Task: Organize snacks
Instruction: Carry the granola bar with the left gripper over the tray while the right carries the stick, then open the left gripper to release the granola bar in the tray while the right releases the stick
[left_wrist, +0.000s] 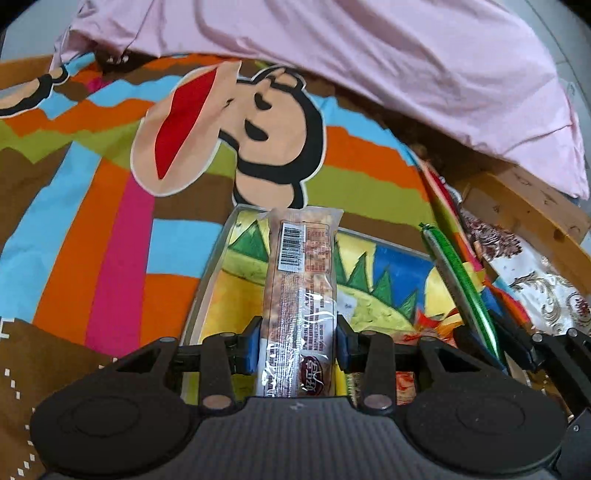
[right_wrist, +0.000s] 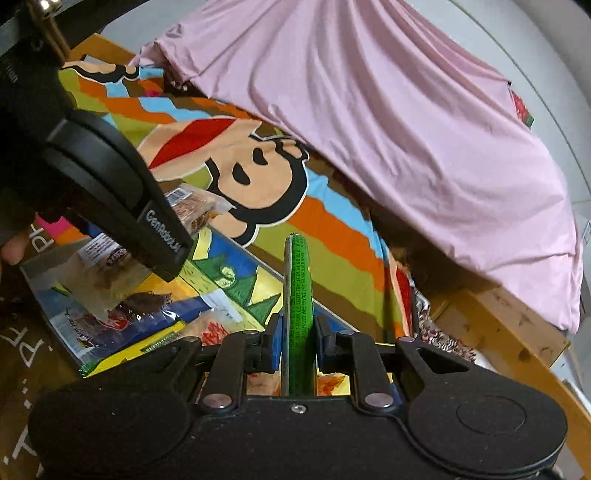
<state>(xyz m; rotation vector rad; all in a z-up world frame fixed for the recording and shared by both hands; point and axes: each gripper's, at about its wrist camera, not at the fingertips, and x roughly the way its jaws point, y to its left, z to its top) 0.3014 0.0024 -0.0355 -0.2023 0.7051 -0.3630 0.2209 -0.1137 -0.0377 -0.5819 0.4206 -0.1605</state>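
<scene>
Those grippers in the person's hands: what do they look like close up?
Both are matte black plastic. Each has a broad ribbed body with a round disc either side, and hinged black link arms fixed with silver rivets. The jaws carry blue pads. The left gripper, seen from the right wrist camera, bears white "GenRobot" lettering. No cables or sleeves show.

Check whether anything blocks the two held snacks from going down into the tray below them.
Nothing visible does. The left gripper grips the clear snack bar, the right gripper the green stick, both above the tray. Other packets already lie at its left end; the painted bottom under both snacks is bare.
</scene>
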